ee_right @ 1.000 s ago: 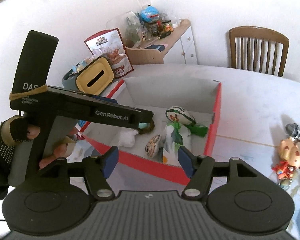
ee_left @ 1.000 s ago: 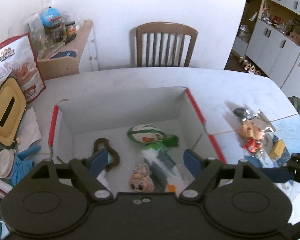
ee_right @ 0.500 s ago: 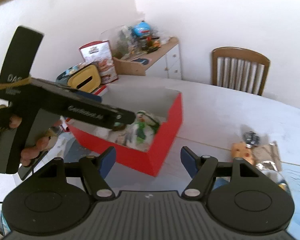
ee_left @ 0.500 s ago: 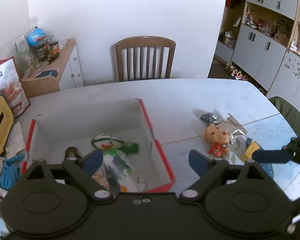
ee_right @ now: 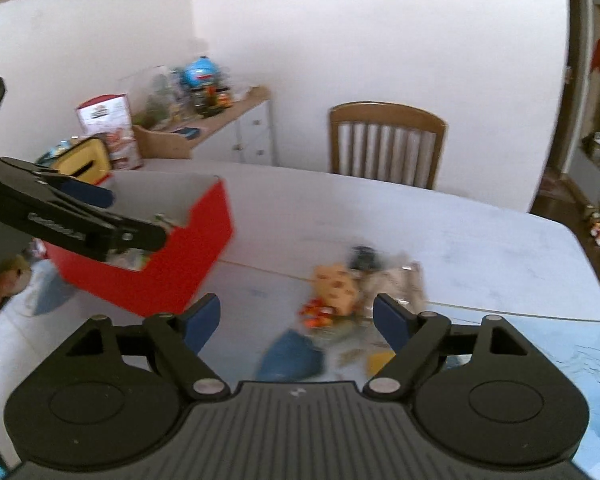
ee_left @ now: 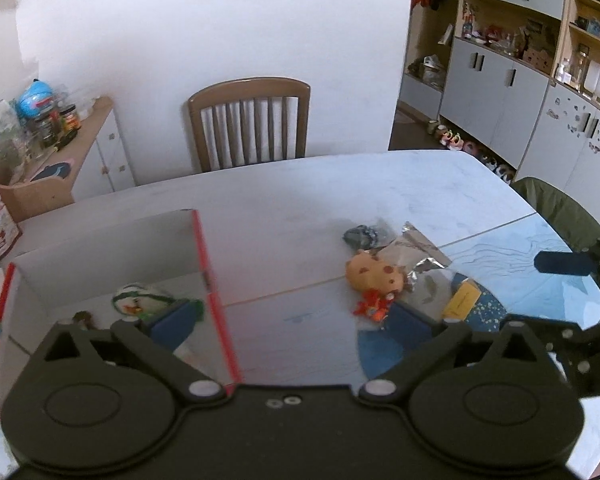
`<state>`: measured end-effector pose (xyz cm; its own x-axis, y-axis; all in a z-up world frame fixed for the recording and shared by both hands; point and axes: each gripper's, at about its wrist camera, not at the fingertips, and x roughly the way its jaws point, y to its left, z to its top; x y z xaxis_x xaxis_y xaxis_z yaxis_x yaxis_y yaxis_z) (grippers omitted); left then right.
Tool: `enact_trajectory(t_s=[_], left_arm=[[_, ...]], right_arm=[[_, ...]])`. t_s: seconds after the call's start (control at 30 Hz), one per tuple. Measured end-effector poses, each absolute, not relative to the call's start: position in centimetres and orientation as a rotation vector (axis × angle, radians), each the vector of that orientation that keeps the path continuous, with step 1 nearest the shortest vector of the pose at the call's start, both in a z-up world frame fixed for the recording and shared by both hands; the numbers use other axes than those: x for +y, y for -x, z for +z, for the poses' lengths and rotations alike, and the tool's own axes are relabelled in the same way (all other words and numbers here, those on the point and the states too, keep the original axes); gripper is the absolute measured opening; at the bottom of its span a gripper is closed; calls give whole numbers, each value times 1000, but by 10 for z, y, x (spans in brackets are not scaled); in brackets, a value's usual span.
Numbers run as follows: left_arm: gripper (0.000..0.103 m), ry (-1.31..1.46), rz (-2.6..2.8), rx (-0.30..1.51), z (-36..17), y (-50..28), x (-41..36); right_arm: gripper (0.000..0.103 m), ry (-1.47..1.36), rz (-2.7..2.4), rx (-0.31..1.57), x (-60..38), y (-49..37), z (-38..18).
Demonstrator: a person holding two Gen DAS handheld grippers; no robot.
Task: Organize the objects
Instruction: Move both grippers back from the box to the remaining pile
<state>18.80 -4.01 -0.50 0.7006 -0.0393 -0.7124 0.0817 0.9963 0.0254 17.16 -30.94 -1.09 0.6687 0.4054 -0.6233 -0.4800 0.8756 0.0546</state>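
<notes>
A red box (ee_left: 204,264) with white inside walls sits on the table's left and holds a green-and-white plush (ee_left: 134,300) and other small toys. It also shows in the right wrist view (ee_right: 168,276). An orange spotted toy (ee_left: 374,274) with a red figure (ee_left: 370,305) lies among foil wrappers (ee_left: 416,248), a dark crumpled item (ee_left: 360,234) and a yellow card (ee_left: 462,300). My left gripper (ee_left: 290,322) is open and empty, straddling the box's right wall. My right gripper (ee_right: 296,318) is open and empty, above the orange toy (ee_right: 336,286).
A wooden chair (ee_left: 250,120) stands behind the table. A side cabinet (ee_left: 60,160) with jars is at the left. A snack bag (ee_right: 108,128) and yellow container (ee_right: 86,158) sit beyond the box. Blue placemat (ee_left: 480,312) lies at the right.
Both grippers swung right, away from over the box toward the loose toys. The box has shifted left in both views. The jaws stay open and empty.
</notes>
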Motion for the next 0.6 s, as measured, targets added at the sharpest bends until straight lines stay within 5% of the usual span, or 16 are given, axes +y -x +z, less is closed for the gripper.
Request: enact_trajectory(t_s=[0.6], left_arm=[[103, -55, -51, 872, -76, -243, -108]], right_arm=[[84, 171, 421, 783, -374, -217, -76]])
